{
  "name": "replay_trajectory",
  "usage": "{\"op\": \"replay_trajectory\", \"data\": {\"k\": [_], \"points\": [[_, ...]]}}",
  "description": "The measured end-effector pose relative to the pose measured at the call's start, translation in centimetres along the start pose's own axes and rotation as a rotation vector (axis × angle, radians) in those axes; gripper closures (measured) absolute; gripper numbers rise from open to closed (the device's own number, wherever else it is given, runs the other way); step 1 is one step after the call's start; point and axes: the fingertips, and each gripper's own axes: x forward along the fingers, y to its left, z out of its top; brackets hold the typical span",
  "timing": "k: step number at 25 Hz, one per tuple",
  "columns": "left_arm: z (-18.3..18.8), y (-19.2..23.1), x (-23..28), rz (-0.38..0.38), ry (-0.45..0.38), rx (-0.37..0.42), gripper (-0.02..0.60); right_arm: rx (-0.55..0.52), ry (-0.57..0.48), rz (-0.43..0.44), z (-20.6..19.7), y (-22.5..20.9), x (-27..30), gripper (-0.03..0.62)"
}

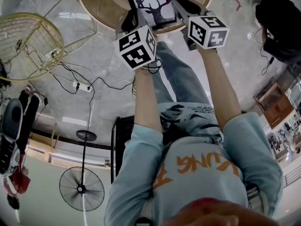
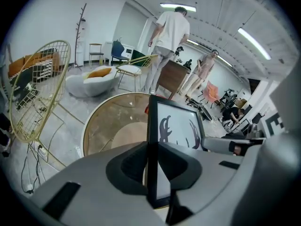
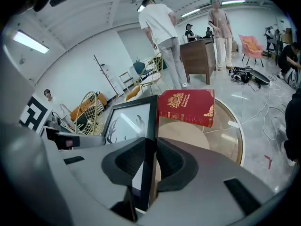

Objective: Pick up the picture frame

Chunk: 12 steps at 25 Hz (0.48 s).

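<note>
The picture frame (image 1: 153,4) is black-edged with a white print of a deer's antlers. It hangs above the round glass-topped table (image 1: 96,6), held by its two side edges. My left gripper (image 1: 129,20) is shut on the frame's left edge, which runs between the jaws in the left gripper view (image 2: 151,166). My right gripper (image 1: 181,7) is shut on the right edge (image 3: 149,159). The print faces up toward the head camera. From each gripper view the frame (image 2: 176,126) (image 3: 126,122) shows almost edge-on.
A red book (image 3: 186,107) with a gold crest stands behind the frame over the table (image 3: 233,126). A gold wire chair (image 1: 26,41), a power strip with cables (image 1: 82,86) and a floor fan (image 1: 81,188) lie left. Two people (image 2: 169,36) stand beyond the table.
</note>
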Motion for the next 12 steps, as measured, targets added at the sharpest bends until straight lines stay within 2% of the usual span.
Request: {"op": "replay_trajectory", "data": {"k": [6,12], "points": [[3.4,-5.7,-4.1,-0.007,-0.052,0.007,0.502,-0.003,-0.068,0.004,4.6,-0.9,-6.2,0.525],[7.7,-7.5,-8.6,-0.001,-0.132,0.031,0.502,-0.018,-0.147,0.009,8.8,1.5,-10.3,0.525]]}}
